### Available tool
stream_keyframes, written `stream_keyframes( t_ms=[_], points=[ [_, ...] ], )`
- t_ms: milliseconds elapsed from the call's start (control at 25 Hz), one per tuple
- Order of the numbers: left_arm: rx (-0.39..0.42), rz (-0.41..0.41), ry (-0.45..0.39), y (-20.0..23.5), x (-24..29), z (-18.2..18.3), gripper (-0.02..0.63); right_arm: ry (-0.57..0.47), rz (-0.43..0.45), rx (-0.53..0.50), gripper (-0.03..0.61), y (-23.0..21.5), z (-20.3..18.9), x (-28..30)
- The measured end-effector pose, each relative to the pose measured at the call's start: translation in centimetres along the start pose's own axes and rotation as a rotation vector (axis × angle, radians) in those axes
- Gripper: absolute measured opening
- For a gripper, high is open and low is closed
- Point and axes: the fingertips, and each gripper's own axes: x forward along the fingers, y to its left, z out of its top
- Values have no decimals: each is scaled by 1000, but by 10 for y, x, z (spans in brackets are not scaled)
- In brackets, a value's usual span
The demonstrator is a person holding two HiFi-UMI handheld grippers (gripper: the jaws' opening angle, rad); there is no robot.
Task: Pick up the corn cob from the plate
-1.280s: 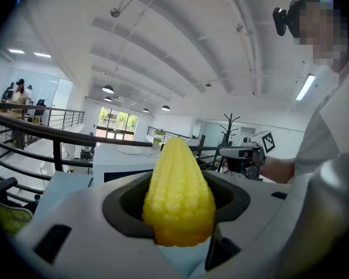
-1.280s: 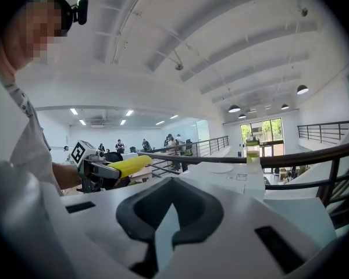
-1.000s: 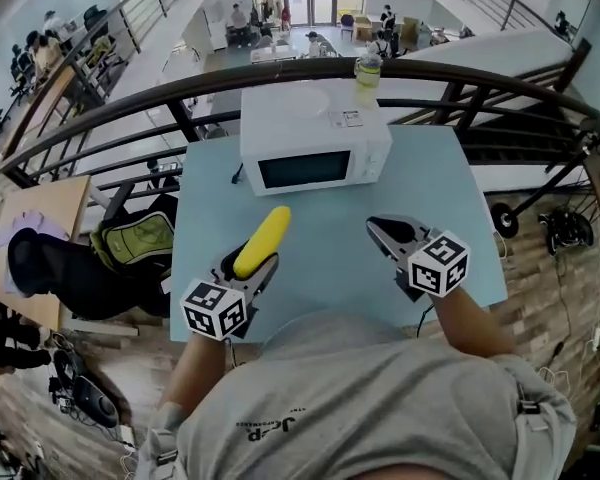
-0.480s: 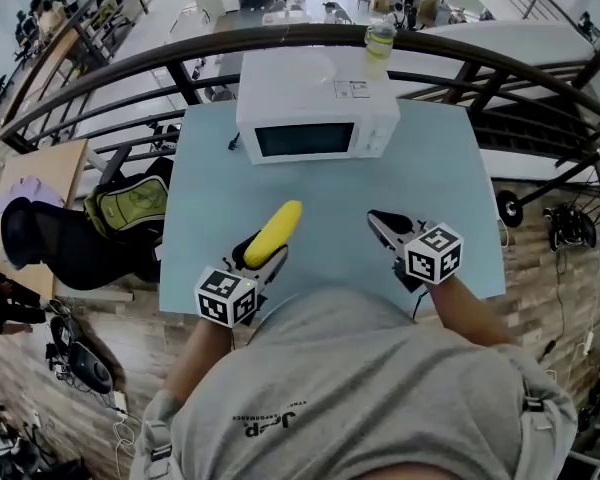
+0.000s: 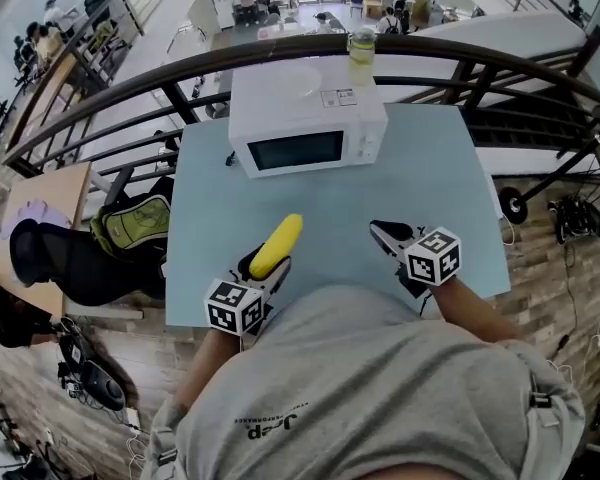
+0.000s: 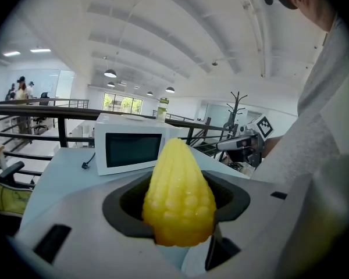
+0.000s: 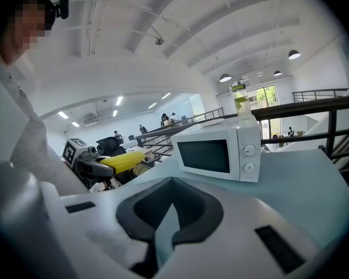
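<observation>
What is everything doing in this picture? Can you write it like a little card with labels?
Left hand-held gripper: shut on the yellow corn cob
Corn cob: tip points toward the microwave
Right hand-held gripper: jaws together, nothing in it
Table: light blue
Microwave: white, door closed, at the table's far edge
Bottle: stands upright on top of the microwave
</observation>
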Motion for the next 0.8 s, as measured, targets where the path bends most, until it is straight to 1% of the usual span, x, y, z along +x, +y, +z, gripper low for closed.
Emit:
stream_keyframes(
  t_ms=[400, 800],
  points=[
    [2, -8, -5, -1, -5, -1, 256, -26, -7, 18, 15, 3, 1, -4],
    [-10, -11, 5, -2, -8, -8, 256, -27, -7, 31, 14, 6, -1, -4]
  ],
)
